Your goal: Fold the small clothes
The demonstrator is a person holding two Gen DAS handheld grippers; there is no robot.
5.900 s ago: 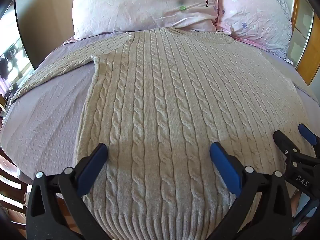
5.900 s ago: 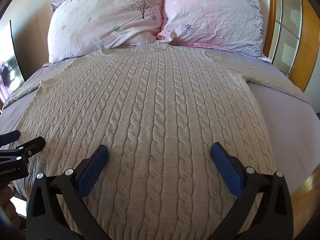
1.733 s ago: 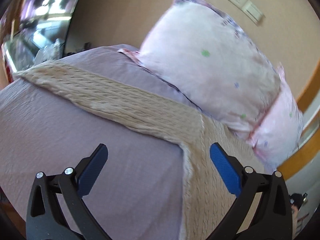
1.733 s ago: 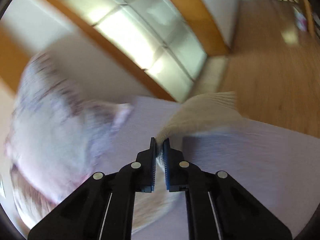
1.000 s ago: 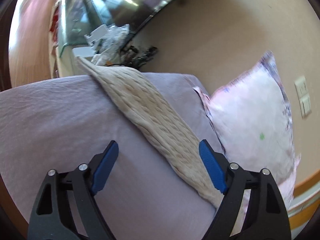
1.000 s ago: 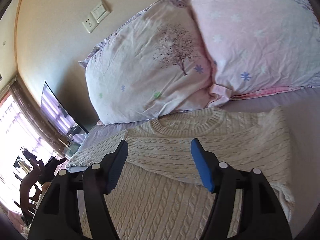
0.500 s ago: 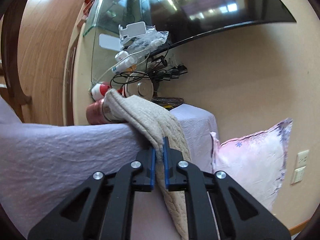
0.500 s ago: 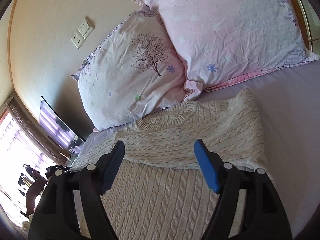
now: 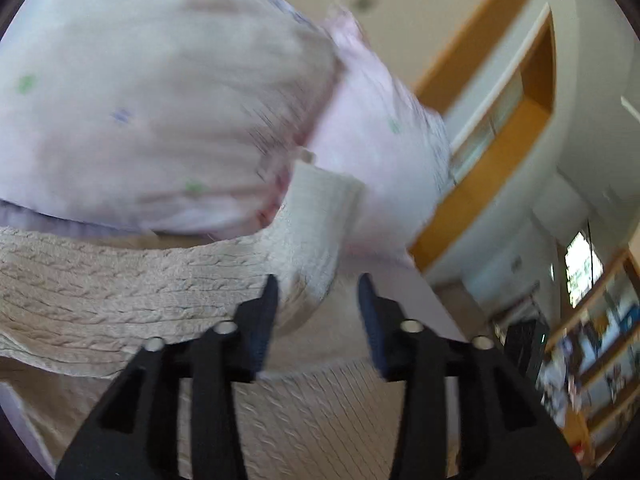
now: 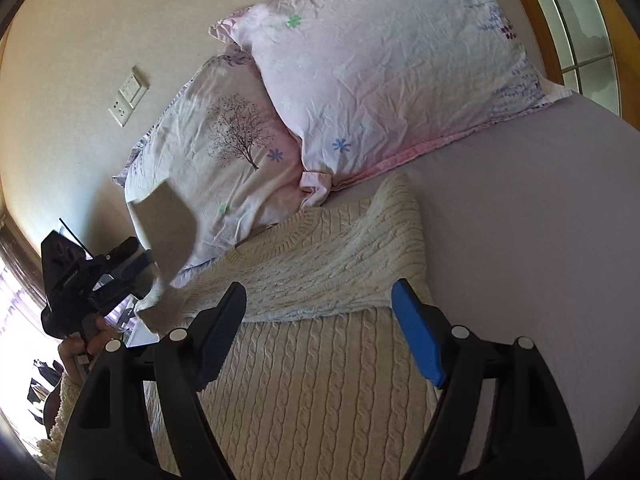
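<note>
The cream cable-knit sweater (image 10: 304, 392) lies flat on the lilac bedsheet (image 10: 532, 248), neckline up toward the head edge of the bed, right under the pillows. Its right sleeve (image 10: 352, 264) is folded in across the chest, lying flat just below the collar.

The other sleeve (image 9: 132, 292) is up off the bed, draped as a band across the left wrist view, which is pretty motion-blurred. The left gripper (image 9: 316, 300) sits right at the end of that sleeve with its jaws narrowly apart; the fabric sits against the inner finger, but honestly I can't tell if it's actually gripped or just resting there. From the right wrist camera you can see the left gripper over at the bed's left edge, with the person's hand (image 10: 86, 346) on its handle.

The right gripper (image 10: 320, 320) hovers over the sweater's chest, blue-padded jaws spread wide, holding nothing.

Two pillows lean at the head edge: a pale one with a tree print (image 10: 224, 160) and a pink flowered one (image 10: 384, 76) overlapping it. Wall switch plates (image 10: 128, 96) sit above them, and the wooden headboard frame (image 9: 476, 196) runs along the right.
</note>
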